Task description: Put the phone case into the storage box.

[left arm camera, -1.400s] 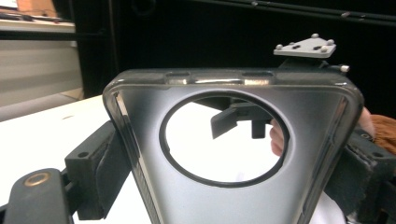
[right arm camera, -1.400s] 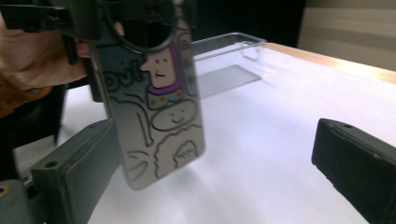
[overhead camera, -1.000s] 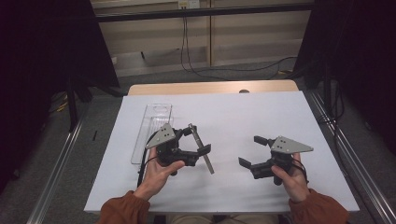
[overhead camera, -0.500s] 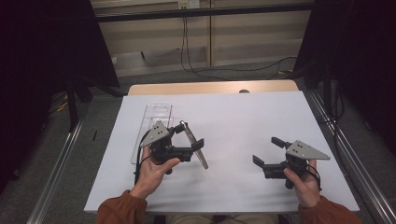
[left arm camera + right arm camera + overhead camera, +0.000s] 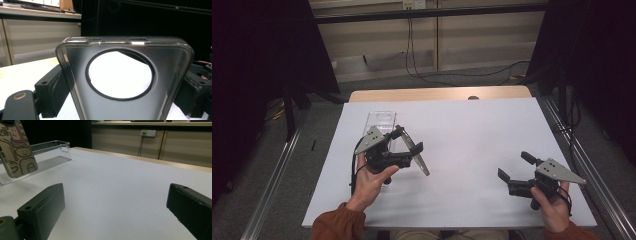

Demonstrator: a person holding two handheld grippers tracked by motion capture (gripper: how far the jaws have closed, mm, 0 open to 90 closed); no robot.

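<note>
One phone case [image 5: 125, 82] in left gripper [image 5: 409, 147], one clear tray [image 5: 379, 121], prob. empty.

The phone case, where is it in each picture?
High view: phone case left of centre, clamped in the left gripper.
Left gripper view: centre, big round hole facing the camera.
Right gripper view: top left, cartoon side.
Shared landmark: the clear tray, behind it.

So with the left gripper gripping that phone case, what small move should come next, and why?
Probably bring the right gripper across toward the phone case. The left gripper holds the case tilted above the table, while the right one sits open and empty, well apart, so a second grip looks likely.
</note>
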